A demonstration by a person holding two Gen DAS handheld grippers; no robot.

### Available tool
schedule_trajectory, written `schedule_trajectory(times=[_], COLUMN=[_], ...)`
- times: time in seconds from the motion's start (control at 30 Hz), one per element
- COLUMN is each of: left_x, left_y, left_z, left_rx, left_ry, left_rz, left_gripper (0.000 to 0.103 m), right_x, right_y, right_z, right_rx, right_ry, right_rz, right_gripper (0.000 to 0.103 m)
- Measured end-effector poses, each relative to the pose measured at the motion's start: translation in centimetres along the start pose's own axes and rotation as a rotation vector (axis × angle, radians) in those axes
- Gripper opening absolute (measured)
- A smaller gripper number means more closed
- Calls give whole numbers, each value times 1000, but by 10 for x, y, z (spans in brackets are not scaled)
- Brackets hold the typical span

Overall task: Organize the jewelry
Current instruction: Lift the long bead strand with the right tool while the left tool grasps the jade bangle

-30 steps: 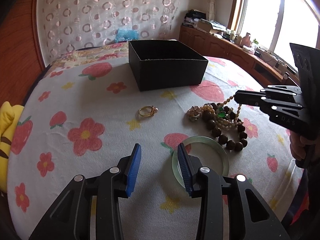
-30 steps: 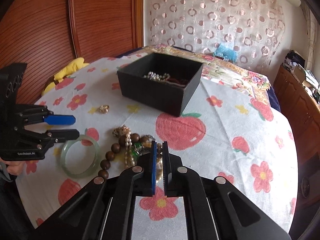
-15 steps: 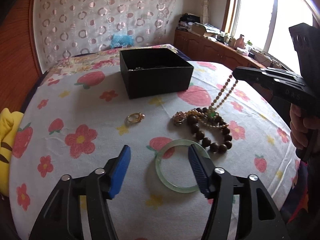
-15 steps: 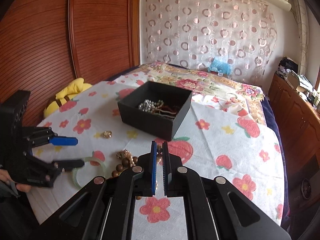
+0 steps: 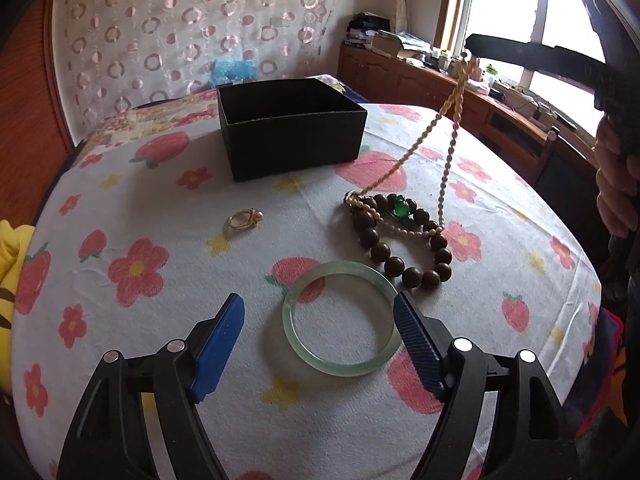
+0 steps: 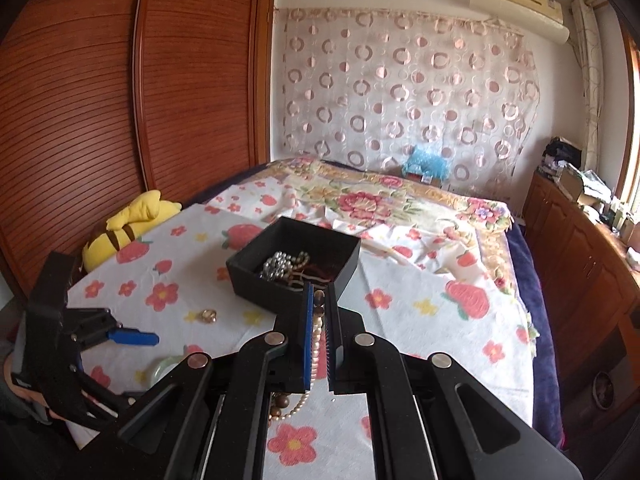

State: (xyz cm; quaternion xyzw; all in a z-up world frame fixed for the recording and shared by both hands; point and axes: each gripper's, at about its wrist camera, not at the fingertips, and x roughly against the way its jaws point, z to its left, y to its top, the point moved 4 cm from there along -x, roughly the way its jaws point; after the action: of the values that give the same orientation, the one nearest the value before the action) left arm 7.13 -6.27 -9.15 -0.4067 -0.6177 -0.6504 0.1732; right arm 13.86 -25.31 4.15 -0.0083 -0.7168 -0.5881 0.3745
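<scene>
My right gripper (image 6: 319,290) is shut on a pearl necklace (image 5: 448,136) and holds its top high; the lower end still lies on the cloth, tangled with a dark wooden bead bracelet (image 5: 404,240) and a green pendant (image 5: 401,209). The necklace also hangs between the pads in the right wrist view (image 6: 316,340). My left gripper (image 5: 320,332) is open low over the cloth, its pads either side of a pale green jade bangle (image 5: 340,322). A gold pearl ring (image 5: 245,218) lies to the left. The black box (image 5: 290,126) stands behind and holds several pieces (image 6: 284,266).
The floral tablecloth (image 5: 160,280) covers a round table. A yellow plush toy (image 6: 128,224) lies at its left edge. A bed (image 6: 380,200) lies behind and wooden cabinets (image 6: 580,260) line the right wall.
My right gripper has risen with the pearl necklace, pulling it up off the pile. My left gripper has opened wider and pulled back a little from the bangle.
</scene>
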Motion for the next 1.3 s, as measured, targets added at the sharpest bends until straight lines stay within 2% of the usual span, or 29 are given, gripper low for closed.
schedule_trajectory(times=[0.43,0.6,0.67,0.7,0.73,0.9,1.3], left_x=[-11,-13,-13,-13,-12,-11,15], left_y=[-6,-7,-6,-6,-6,-6,13], left_z=[-12,-16,-17,-18,-18,-15,4], left_rx=[-46,-76,-87,-90,-93,-79,-32], left_ry=[2,23,35,35,40,28,53], left_rz=[50,54,53,49,45,40,-55], left_gripper=[80,80,76,70,69,69,69], right_x=[9,15,17,17,18,17,13], right_y=[16,29,35,38,39,45,53], right_z=[-6,-5,-5,-5,-5,-5,-1], right_rx=[-4,5,9,11,13,15,19], right_ry=[-21,-24,-26,-26,-26,-25,-22], right_rz=[-32,-59,-68,-71,-73,-74,-77], right_gripper=[6,6,6,6,6,6,6])
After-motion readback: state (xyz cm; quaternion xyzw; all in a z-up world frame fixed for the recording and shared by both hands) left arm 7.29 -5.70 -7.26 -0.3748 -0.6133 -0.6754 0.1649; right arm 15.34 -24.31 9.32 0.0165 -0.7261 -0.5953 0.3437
